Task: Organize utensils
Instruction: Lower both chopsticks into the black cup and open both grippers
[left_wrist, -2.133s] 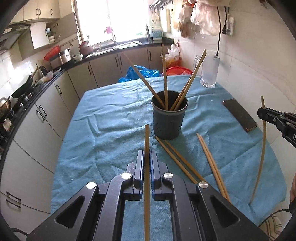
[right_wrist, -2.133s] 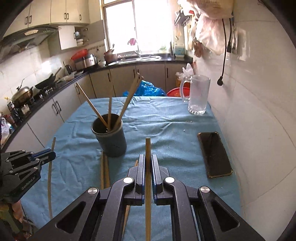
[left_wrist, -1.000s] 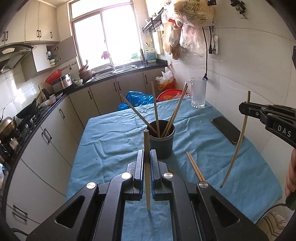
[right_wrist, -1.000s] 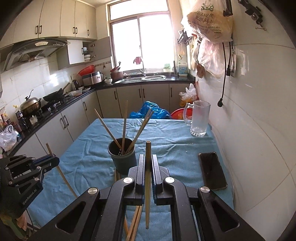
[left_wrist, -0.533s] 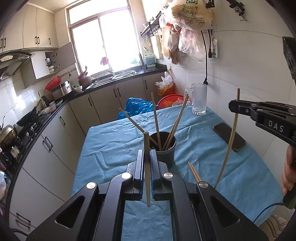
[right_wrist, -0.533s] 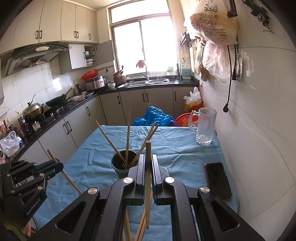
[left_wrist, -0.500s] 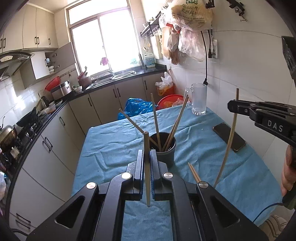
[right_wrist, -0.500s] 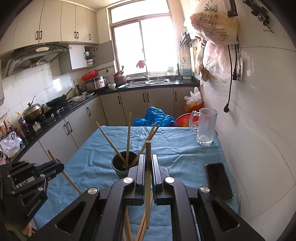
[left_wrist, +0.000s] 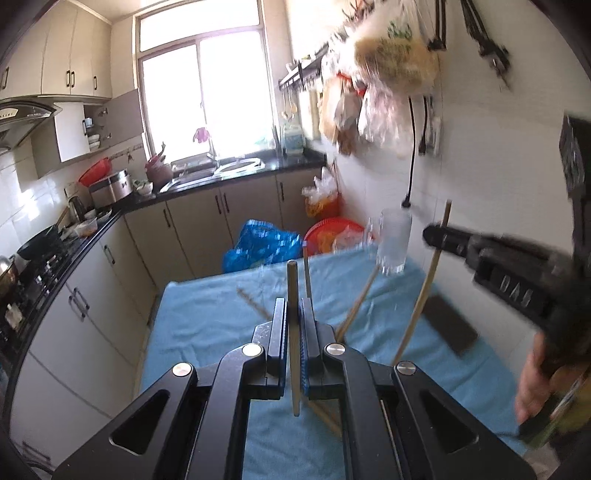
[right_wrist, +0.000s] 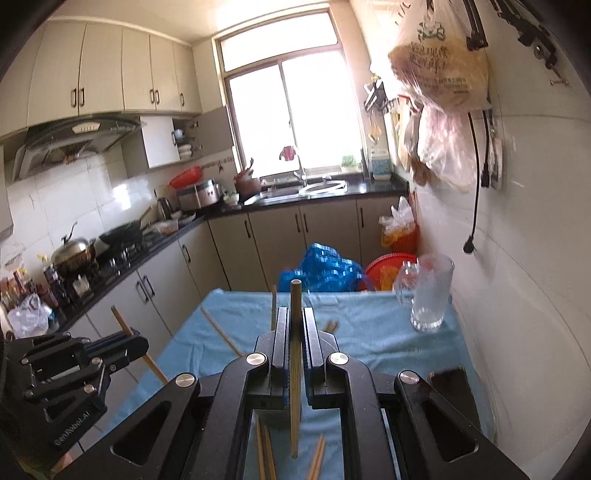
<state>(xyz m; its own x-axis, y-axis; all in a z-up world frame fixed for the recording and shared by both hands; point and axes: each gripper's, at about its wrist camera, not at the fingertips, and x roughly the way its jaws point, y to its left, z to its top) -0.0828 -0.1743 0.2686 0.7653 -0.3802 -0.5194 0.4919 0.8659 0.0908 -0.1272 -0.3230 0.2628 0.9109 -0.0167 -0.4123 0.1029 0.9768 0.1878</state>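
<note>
each claw clamped on one chopstick, held above the blue-clothed counter (right_wrist: 388, 343).

left claw (left_wrist: 294, 325) pinches a pale, straight bamboo chopstick (left_wrist: 293, 332) upright between its jaws; right claw (right_wrist: 291, 332) grips its own chopstick (right_wrist: 294, 369) the same way. loose chopsticks (right_wrist: 266, 450) lie on the cloth below; a glass jug (right_wrist: 428, 295) and phone (right_wrist: 452, 387) sit by the wall.

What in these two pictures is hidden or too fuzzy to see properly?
- Dark utensil holder: hidden behind the jaws in both wrist views; only its wooden chopsticks poke out.
- Flat black phone: partly covered by the right gripper.
- Clear glass jug: motion-blurred in the left view.
</note>
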